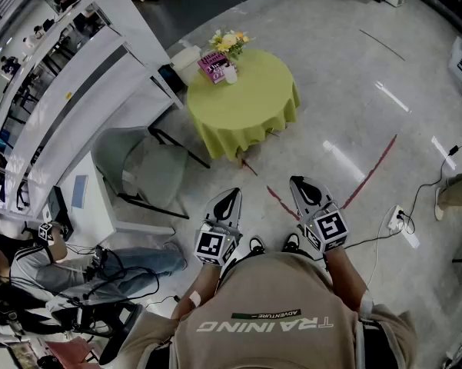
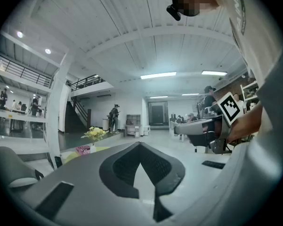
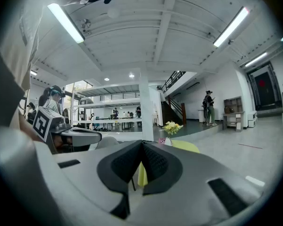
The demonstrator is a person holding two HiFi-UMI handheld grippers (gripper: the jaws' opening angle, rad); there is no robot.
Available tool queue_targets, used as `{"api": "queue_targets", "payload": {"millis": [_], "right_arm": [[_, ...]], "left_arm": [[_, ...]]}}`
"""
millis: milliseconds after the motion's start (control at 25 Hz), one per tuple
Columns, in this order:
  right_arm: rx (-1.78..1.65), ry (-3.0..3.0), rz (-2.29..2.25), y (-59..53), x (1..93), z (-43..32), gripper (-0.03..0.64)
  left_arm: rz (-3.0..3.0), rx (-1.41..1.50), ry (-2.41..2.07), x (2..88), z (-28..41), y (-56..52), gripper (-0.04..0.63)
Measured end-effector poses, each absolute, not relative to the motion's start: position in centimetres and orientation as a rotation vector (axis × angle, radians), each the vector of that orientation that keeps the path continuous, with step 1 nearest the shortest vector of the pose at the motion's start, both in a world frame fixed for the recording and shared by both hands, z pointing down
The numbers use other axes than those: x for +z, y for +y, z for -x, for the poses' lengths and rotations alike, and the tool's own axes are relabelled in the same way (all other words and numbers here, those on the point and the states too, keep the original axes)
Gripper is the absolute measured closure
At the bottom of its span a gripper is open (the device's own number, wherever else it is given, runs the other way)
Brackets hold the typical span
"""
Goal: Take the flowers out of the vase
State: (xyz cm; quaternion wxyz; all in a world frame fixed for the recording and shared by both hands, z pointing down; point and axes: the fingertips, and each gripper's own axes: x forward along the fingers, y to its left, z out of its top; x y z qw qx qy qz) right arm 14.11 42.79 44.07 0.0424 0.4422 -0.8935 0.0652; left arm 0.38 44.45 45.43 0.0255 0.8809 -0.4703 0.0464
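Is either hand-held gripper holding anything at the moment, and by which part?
Nothing: the left hand-held gripper and right hand-held gripper are shut and empty.

Large open lab hall: polished floor (image 1: 353,75), mezzanine staircase (image 3: 173,113), desks (image 3: 114,122), trailing cables (image 1: 380,241), ceiling strip lights (image 3: 66,22)

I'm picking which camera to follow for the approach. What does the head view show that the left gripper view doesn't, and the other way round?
Only the head view: the red floor lines, the white power strip and the left hand-held gripper seen from outside. Only the left gripper view: the ceiling lights, a staircase, and that gripper's jaws shut on nothing. Both: the flowers in their vase on the green table, the pink box and the right hand-held gripper.
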Motion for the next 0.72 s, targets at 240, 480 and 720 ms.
{"api": "queue_targets", "payload": {"millis": [240, 480, 720], "right_arm": [[0.182, -2.733, -1.314, 41.6, 44.4, -11.7, 0.615], [0.194, -2.742, -1.329, 39.5, 44.6, -10.0, 0.615], [0.218, -2.696, -1.333, 38.3, 45.9, -7.5, 0.615]], "left_arm": [[-2.707, 0.137, -1.441, 45.8, 1.0, 43.3, 0.594], [-2.704, 0.110, -1.451, 46.2, 3.2, 41.4, 0.594], [-2.670, 0.096, -1.445, 47.5, 6.5, 39.9, 0.594]]}}
